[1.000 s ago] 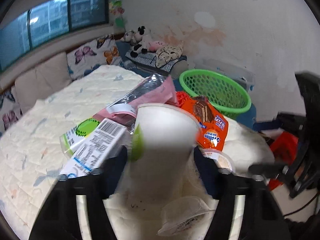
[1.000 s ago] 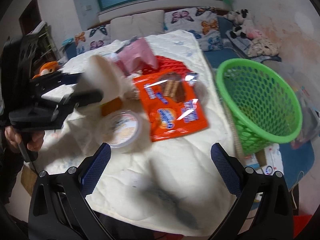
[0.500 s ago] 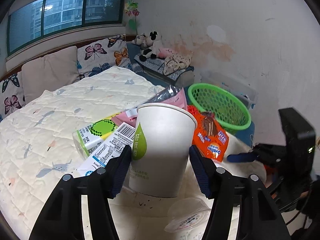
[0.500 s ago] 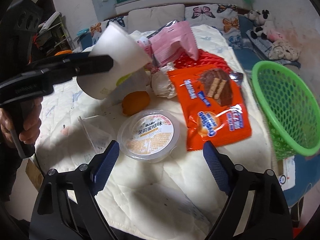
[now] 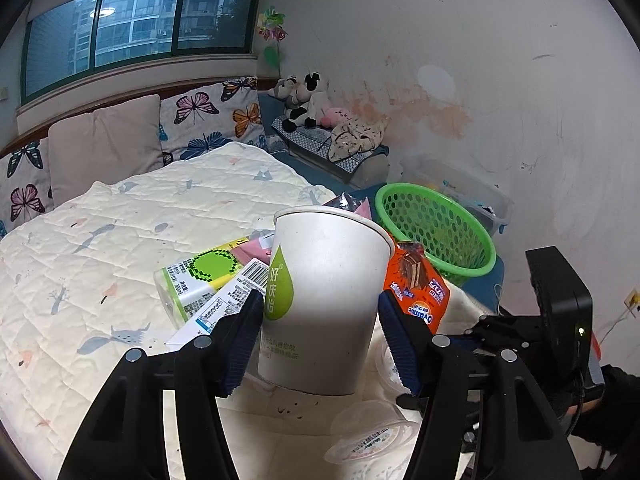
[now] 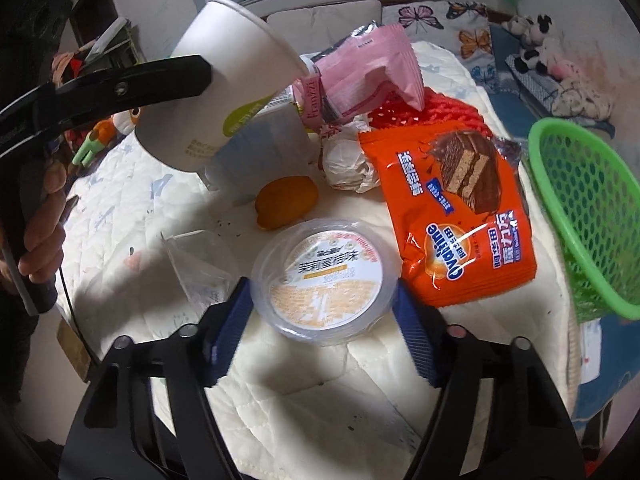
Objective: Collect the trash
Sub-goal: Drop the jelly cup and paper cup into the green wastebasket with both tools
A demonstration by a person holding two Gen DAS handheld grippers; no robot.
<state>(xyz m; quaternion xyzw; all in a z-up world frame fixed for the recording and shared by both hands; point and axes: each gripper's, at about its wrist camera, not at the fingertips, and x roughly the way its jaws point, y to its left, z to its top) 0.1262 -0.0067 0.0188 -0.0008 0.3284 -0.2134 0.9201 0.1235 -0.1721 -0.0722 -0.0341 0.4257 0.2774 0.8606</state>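
Observation:
My left gripper (image 5: 322,340) is shut on a white paper cup (image 5: 326,300) with a green drop logo and holds it lifted above the bed; the cup also shows in the right wrist view (image 6: 224,80). My right gripper (image 6: 322,332) is open, its blue pads on either side of a round clear plastic lid (image 6: 324,280) lying on the quilt. An orange Ovaltine wrapper (image 6: 460,216), a pink wrapper (image 6: 360,76), a crumpled white wrapper (image 6: 346,160) and an orange peel (image 6: 286,202) lie behind it. The green mesh basket (image 6: 592,208) stands at the right.
A quilted cream bedspread (image 5: 120,240) covers the bed. A clear bottle with a green label (image 5: 196,284) and a barcode carton (image 5: 236,300) lie left of the cup. A clear cup (image 6: 200,264) lies by the lid. Pillows (image 5: 104,144) and plush toys (image 5: 304,100) are behind.
My left gripper has raised the cup higher. My right gripper has moved forward and down, so the round lid now sits between its pads.

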